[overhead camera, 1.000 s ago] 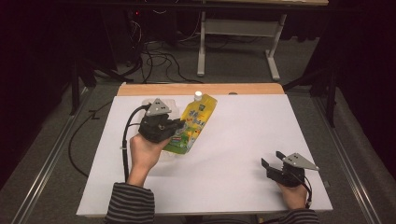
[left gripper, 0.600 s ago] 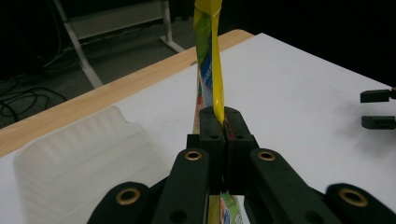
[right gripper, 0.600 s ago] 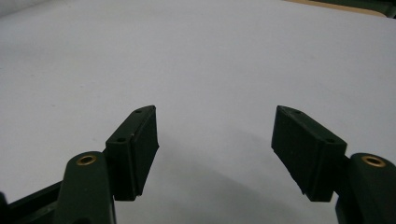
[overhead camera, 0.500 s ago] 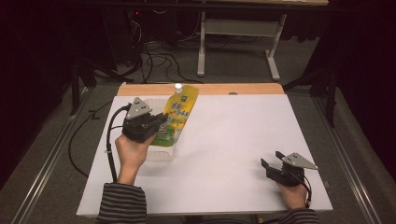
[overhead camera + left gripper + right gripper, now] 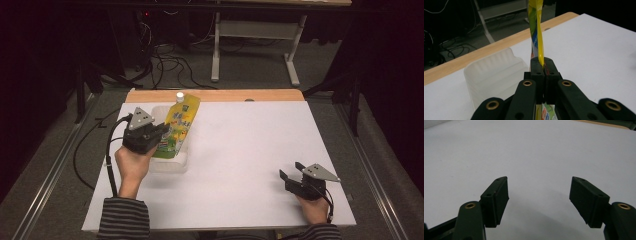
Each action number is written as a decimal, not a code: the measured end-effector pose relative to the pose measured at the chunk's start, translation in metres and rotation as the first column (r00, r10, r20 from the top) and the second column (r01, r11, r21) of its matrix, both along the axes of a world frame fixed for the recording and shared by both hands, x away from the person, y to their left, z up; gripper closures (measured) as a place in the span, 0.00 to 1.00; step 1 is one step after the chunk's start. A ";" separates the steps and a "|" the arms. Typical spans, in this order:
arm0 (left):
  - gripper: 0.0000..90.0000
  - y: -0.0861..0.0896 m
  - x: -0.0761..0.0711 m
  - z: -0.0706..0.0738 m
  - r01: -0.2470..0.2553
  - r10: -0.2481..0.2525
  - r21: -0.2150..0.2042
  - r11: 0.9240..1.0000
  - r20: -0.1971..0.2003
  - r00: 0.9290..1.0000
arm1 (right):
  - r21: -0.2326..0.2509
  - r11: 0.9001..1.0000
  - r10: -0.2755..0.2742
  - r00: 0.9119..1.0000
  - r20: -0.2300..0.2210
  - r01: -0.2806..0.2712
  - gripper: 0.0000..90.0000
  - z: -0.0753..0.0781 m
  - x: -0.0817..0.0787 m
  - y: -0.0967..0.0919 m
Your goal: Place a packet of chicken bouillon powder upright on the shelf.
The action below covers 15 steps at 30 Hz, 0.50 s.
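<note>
Pouch (image 5: 178,128) hangs soft and floppy over the clear tub (image 5: 170,161), my left tongs (image 5: 541,65) clenched on its thin edge, so I'd grip nearer the stiff cap; right tongs (image 5: 539,202) spread, empty.

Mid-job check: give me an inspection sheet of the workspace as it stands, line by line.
Surface: white table top, wooden strip along its far edge.
Job's things: yellow drink pouch with a white cap, held above a clear plastic tub at the table's left.
Clutter: nothing seen.
Tongs: left tongs shut on the pouch's edge; right tongs open, low over bare table near the right front corner.
Cables: black cable trails from the left tongs; loose cables on the floor beyond.
Surroundings: dark room, a white table frame behind.
</note>
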State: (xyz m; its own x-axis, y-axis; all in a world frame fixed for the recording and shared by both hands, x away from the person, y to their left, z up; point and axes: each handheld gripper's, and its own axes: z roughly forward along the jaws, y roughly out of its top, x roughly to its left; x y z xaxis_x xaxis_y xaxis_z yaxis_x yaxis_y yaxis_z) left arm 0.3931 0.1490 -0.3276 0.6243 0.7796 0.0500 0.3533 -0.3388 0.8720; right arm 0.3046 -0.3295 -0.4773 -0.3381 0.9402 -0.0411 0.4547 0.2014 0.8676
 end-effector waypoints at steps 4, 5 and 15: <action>0.99 -0.001 0.004 -0.008 -0.007 0.007 0.013 1.000 -0.005 1.000 | -0.002 1.000 0.000 1.000 0.002 0.000 0.36 0.000 0.000 0.000; 0.99 -0.001 0.004 -0.008 -0.007 0.007 0.013 1.000 -0.005 1.000 | -0.002 1.000 0.000 1.000 0.002 0.000 0.36 0.000 0.000 0.000; 0.99 -0.009 0.008 -0.023 0.014 -0.014 0.027 1.000 0.013 1.000 | -0.011 1.000 0.004 1.000 -0.009 -0.004 0.36 0.000 0.001 0.001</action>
State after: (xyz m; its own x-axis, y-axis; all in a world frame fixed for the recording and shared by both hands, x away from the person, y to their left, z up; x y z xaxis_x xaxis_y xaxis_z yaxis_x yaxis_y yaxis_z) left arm 0.4007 0.1399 -0.3503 0.6342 0.7691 0.0796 0.3367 -0.3674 0.8670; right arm 0.3057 -0.3287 -0.4774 -0.3427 0.9382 -0.0487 0.4616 0.2132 0.8611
